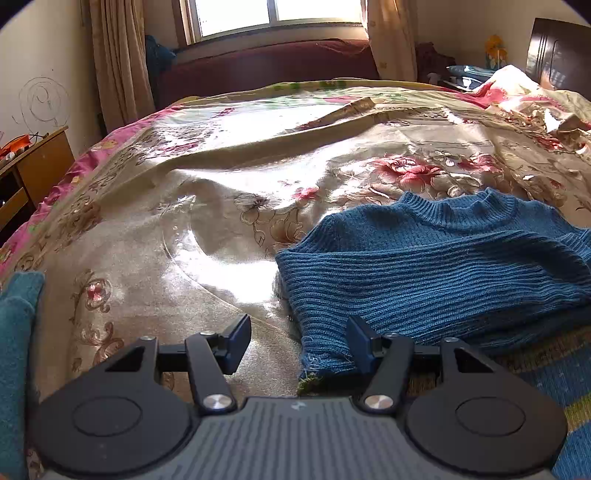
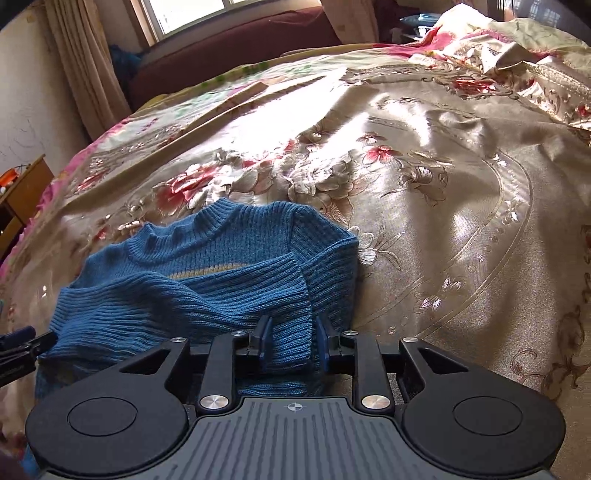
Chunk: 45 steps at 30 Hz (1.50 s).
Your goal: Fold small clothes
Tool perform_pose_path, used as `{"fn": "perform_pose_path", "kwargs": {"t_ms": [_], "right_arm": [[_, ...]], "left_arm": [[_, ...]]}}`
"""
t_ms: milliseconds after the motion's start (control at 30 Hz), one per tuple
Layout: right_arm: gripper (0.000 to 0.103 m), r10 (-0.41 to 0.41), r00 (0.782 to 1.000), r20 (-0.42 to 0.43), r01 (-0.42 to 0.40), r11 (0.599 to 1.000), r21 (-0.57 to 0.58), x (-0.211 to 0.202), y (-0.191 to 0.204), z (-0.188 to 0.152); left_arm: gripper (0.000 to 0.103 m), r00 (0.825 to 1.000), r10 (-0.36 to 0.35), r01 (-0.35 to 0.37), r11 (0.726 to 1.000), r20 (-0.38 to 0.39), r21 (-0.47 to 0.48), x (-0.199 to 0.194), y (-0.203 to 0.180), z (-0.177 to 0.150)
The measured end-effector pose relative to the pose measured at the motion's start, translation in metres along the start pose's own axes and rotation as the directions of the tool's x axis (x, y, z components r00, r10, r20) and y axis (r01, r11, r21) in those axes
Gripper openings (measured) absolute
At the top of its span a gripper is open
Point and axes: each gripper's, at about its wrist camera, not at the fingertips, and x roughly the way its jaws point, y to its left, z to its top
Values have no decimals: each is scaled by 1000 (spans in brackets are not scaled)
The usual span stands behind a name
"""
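Sweater location: I see the blue sweater (image 2: 207, 280) lying on the floral bedspread (image 2: 443, 206), near my edge of the bed, neckline pointing away towards the window (image 1: 273, 14).

Fold state: one sleeve (image 2: 221, 295) is laid across the chest; a tan stripe shows under it. I judge the fold part done.

Right gripper (image 2: 293, 341): jaws part open, the sleeve cuff lying between them. The pads stand just clear of the knit on both sides, so I read it as not gripping.

Left gripper (image 1: 297, 339): jaws standing wide with nothing clamped; the sweater's frayed lower corner (image 1: 321, 354) sits just inside the right-hand finger, above the cloth.

Handling: light, soft and floppy, I judge; it will sag from any single pinch and stretch along the ribs.

Texture: chunky ribbed knit, grippy against the pads; the bedspread is glossy satin, so the sweater may slide on it.

Where to hold: cuff, hem corners or shoulder seams, where the knit is doubled; I would take both hem corners together.

Risk: loose threads at the frayed corner could snag on a finger.
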Motion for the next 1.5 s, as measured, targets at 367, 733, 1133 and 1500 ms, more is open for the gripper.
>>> {"fn": "perform_pose_path", "kwargs": {"t_ms": [367, 733, 1133, 1500], "right_arm": [[1, 23, 1000, -1, -23, 998, 63, -14, -12, 1], [10, 23, 999, -21, -21, 996, 89, -20, -15, -5], [18, 181, 966, -185, -177, 983, 38, -132, -10, -101], [26, 190, 948, -254, -175, 981, 80, -157, -28, -156]], "left_arm": [[62, 1000, 2, -2, 1000, 8, 6, -5, 4, -2], [62, 1000, 3, -3, 1000, -10, -4, -19, 8, -6], [62, 980, -156, 159, 987, -125, 14, -134, 27, -83], [62, 947, -203, 193, 979, -247, -63, -162, 27, -134]]}}
